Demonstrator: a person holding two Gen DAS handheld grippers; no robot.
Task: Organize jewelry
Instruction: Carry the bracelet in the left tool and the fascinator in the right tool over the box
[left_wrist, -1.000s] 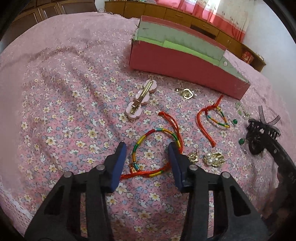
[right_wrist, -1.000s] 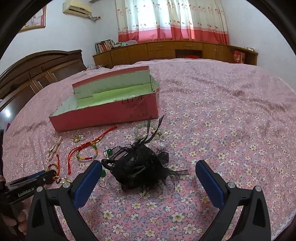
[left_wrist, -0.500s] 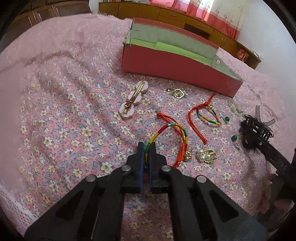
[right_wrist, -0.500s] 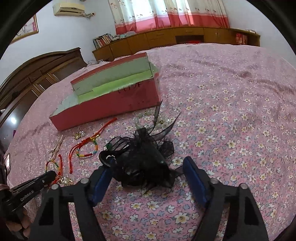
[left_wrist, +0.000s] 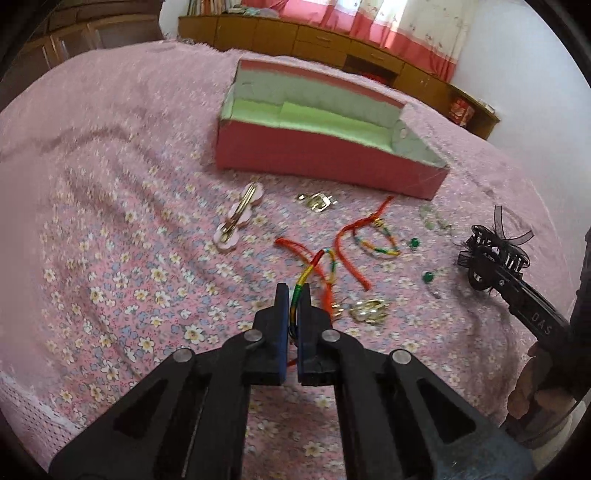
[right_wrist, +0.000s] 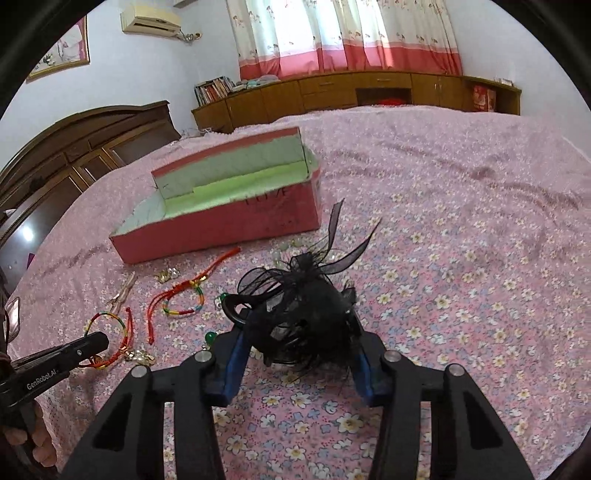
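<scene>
The left gripper (left_wrist: 293, 295) is clamped tight on the multicoloured braided cord bracelet (left_wrist: 312, 269), whose loop runs ahead of the tips, long axis pointing away toward the open pink cardboard box with green lining (left_wrist: 325, 155) beyond. The right gripper (right_wrist: 295, 332), its jaws just closing, squeezes the black mesh-bow hair claw (right_wrist: 303, 306), bow ribbons pointing up and away. This looks like the pick-up step; next, each piece needs lifting clear and carrying forward over the box.
</scene>
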